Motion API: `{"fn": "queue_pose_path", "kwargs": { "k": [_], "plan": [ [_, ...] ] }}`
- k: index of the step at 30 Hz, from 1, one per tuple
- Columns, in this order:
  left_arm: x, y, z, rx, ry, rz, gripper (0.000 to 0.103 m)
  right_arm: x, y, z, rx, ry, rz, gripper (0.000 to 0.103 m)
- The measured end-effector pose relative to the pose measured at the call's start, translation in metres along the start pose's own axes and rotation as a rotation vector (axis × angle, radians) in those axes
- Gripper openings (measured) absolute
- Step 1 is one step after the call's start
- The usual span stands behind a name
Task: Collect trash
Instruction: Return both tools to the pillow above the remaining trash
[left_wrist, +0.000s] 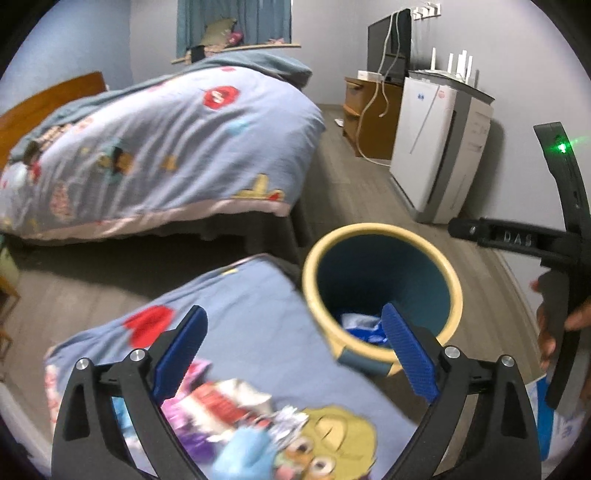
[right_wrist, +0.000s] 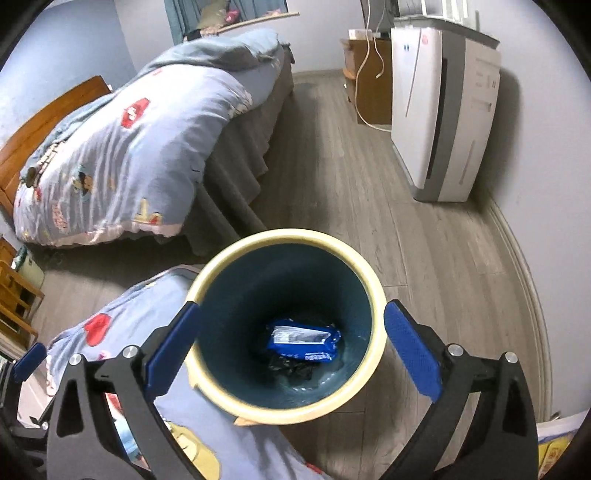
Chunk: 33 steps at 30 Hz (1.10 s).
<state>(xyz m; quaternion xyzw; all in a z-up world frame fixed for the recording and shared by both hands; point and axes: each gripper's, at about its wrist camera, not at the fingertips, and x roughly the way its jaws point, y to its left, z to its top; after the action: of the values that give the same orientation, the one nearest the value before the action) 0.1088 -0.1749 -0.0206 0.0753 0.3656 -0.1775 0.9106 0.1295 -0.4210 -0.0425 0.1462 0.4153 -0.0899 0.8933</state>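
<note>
Above the corner of the near bed, I am holding both tools over the place where the trash and its bin meet. The bin, blue inside with a pale yellow rim, is standing on the wooden floor just beside that bed corner. The right tool is hanging almost straight over the bin mouth, with its blue pads spread wide and nothing between them. The left tool is spread wide as well and is carrying nothing; it is looking across the cartoon bedcover toward the bin.

I am judging that one drop is done and that I am now going back for more pieces. The next move is asking me to bring the left tool down on the pile of wrappers that is lying on the bedcover near its left finger, and to pinch only a wrapper, not the cloth under it.

The trash in the bin is a blue and white snack packet, lying flat at the bottom on something dark and crumpled. The wrappers on the bed are looking red, white, purple and silver, but they are blurred, so I cannot count them.
</note>
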Motion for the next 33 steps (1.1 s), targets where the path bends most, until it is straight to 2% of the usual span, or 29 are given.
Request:
{"fn": "queue_pose_path", "kwargs": {
  "k": [8,16,22,26,33],
  "plan": [
    [-0.087,0.058,-0.041,-0.079,-0.019,0.078,0.096,-0.036,0.031,-0.027,0.119,0.062,0.124,0.097],
    [-0.135,0.1,-0.104,-0.165,-0.001,0.158,0.097,-0.064,0.089,-0.07,0.022,0.085,0.152,0.097],
    [-0.128,0.126,-0.156,-0.205,0.08,0.21,0.097,-0.063,0.137,-0.106,-0.119,0.117,0.126,0.097],
    [-0.118,0.138,-0.18,-0.243,0.123,0.207,0.097,-0.057,0.162,-0.129,-0.191,0.135,0.128,0.097],
    [-0.093,0.138,-0.212,-0.285,0.211,0.168,0.097,-0.038,0.185,-0.158,-0.209,0.179,0.127,0.097]
  ]
}}
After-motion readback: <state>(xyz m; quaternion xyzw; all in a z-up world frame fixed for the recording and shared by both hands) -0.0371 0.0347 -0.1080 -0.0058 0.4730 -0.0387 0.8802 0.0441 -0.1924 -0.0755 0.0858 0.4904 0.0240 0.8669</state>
